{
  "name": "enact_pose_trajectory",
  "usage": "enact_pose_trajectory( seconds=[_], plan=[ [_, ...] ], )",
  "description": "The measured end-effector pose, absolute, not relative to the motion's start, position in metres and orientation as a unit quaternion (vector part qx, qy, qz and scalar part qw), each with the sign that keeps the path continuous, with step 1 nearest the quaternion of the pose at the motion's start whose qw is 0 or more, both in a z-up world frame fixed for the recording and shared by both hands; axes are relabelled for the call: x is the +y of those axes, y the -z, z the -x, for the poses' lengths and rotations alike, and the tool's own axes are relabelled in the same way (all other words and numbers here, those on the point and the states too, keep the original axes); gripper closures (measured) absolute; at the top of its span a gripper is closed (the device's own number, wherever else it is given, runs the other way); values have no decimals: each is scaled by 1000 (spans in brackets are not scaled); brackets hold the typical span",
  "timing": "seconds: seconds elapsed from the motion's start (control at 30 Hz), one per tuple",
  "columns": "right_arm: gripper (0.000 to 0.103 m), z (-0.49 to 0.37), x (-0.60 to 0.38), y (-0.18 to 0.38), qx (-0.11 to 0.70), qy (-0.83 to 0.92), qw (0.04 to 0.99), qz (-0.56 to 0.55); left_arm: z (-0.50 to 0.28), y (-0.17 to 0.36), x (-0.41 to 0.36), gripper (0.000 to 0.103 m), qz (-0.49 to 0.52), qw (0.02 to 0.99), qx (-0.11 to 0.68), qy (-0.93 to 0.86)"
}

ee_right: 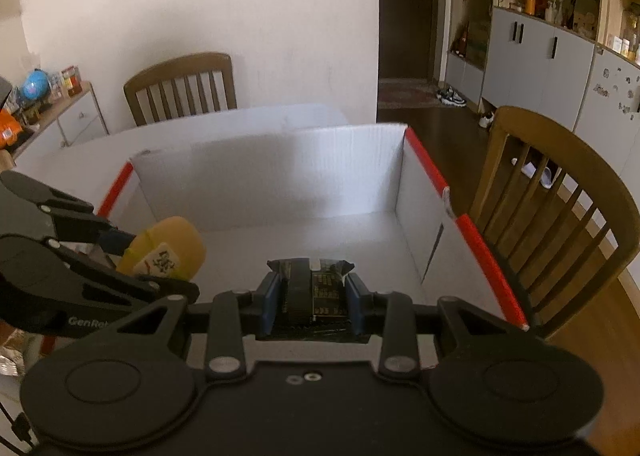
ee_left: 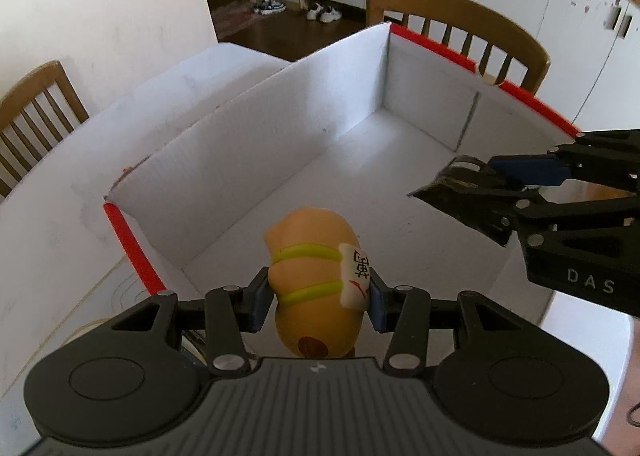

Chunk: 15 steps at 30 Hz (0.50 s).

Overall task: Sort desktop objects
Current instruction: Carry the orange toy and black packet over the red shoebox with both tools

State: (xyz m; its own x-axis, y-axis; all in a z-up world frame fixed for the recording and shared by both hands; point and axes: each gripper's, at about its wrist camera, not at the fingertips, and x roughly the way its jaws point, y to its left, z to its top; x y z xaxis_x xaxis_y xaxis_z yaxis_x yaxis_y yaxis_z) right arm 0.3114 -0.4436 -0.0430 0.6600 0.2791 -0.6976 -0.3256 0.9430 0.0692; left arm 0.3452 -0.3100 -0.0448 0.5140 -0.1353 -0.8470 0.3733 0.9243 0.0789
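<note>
A tan toy figure (ee_left: 316,276) with two lime bands and a white tag is clamped between the blue pads of my left gripper (ee_left: 318,302), held over the near end of a white cardboard box (ee_left: 280,115) with red edge strips. From the right, my right gripper (ee_left: 486,183) reaches over the box rim, shut on a black snack packet (ee_left: 464,191). In the right wrist view the black snack packet (ee_right: 316,292) sits squeezed in my right gripper (ee_right: 312,296), above the white cardboard box (ee_right: 272,183). The tan toy figure (ee_right: 168,252) shows at the left in my left gripper (ee_right: 132,256).
The box floor is bare. Wooden chairs stand behind the table (ee_left: 460,35), (ee_right: 180,87) and at its right side (ee_right: 556,207). A side cabinet with clutter (ee_right: 52,103) is at far left. Foil wrapping (ee_right: 12,352) lies by the lower left edge.
</note>
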Motion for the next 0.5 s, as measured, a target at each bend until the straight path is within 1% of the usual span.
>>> enact_pose_trajectory(
  seconds=[0.23, 0.5],
  plan=[
    [69, -321, -439, 61, 403, -165, 899, 43, -355, 61, -325, 57, -150, 843, 490, 164],
    [69, -330, -430, 69, 429, -163, 887, 61, -369, 72, -328, 56, -152, 806, 546, 169]
  ],
)
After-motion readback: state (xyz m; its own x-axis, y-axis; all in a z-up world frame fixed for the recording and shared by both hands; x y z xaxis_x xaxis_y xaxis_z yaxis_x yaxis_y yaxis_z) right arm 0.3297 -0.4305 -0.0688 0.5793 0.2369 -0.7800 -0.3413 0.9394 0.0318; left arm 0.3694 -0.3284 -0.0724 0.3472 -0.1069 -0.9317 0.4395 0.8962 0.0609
